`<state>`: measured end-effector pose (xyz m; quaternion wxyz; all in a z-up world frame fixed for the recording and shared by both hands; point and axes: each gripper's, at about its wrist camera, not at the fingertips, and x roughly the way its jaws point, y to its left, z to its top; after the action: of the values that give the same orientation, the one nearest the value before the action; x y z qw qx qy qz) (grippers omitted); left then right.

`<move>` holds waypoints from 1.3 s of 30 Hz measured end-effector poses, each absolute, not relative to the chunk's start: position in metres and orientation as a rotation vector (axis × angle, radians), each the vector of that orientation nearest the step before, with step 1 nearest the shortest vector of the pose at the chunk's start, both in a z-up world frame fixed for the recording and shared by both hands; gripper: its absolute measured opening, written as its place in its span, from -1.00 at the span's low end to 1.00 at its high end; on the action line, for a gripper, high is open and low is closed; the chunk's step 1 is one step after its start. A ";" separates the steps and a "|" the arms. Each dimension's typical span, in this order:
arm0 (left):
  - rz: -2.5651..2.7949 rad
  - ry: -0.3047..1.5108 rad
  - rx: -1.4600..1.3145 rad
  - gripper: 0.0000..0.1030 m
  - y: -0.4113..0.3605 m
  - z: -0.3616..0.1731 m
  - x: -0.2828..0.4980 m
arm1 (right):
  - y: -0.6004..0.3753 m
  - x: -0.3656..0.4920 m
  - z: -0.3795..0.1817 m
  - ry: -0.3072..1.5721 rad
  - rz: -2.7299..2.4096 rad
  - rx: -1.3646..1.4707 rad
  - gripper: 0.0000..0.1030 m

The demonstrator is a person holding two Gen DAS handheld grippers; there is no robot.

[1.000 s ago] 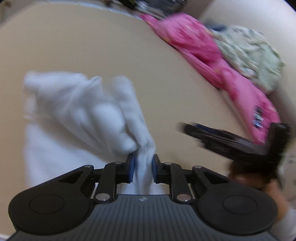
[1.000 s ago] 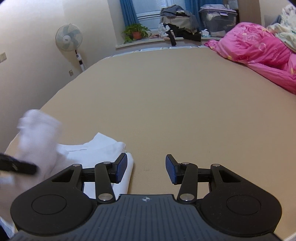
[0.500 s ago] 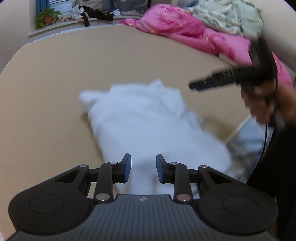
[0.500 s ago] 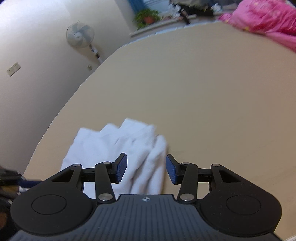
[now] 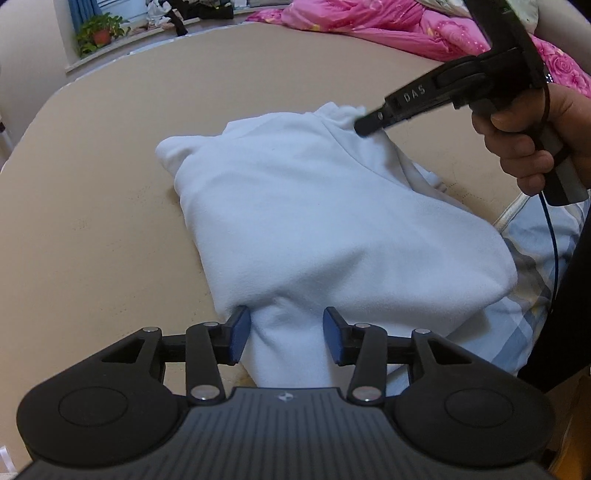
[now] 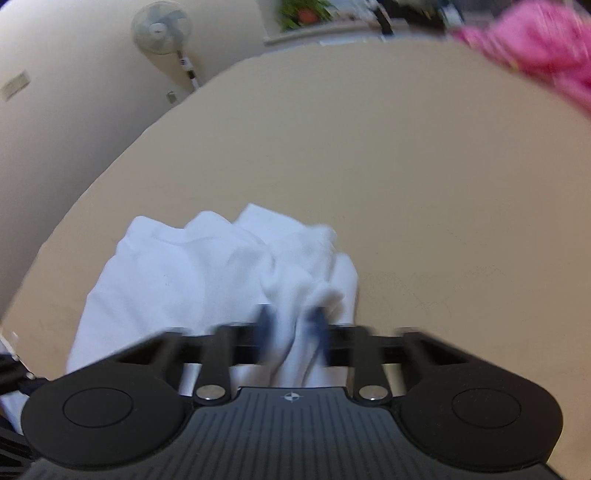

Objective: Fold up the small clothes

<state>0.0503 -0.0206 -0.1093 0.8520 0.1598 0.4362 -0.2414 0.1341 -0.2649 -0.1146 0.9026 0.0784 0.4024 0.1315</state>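
Since a moment ago the white cloth has dropped from a bunched-up lift to lie spread on the tan bed, filling the middle of the left wrist frame, while the left tongs have just been opening around its near fold without pinching, and the right tongs have just been closing and now squeeze a bunch of it. To fold it well, I think the right tongs should pull that edge flat and even. Only the left wrist view shows the hand and pinched far corner at upper right; only the right wrist view, though blurry, shows the fan at upper left.
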 end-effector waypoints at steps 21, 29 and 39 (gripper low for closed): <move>-0.558 0.914 0.178 0.01 -0.005 -0.098 0.058 | -0.318 0.115 -0.081 0.730 0.155 0.271 -0.01; -0.671 0.879 0.197 0.20 -0.011 -0.096 0.038 | -0.347 0.068 -0.094 0.916 0.267 0.376 0.05; -0.718 0.821 0.395 0.12 -0.054 -0.127 0.018 | -0.327 0.033 -0.099 0.971 0.364 0.213 -0.65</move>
<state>0.0180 -0.0541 -0.1274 0.8365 0.1867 0.3878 -0.3392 0.0326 -0.3271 -0.0985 0.8632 0.1017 0.4631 0.1737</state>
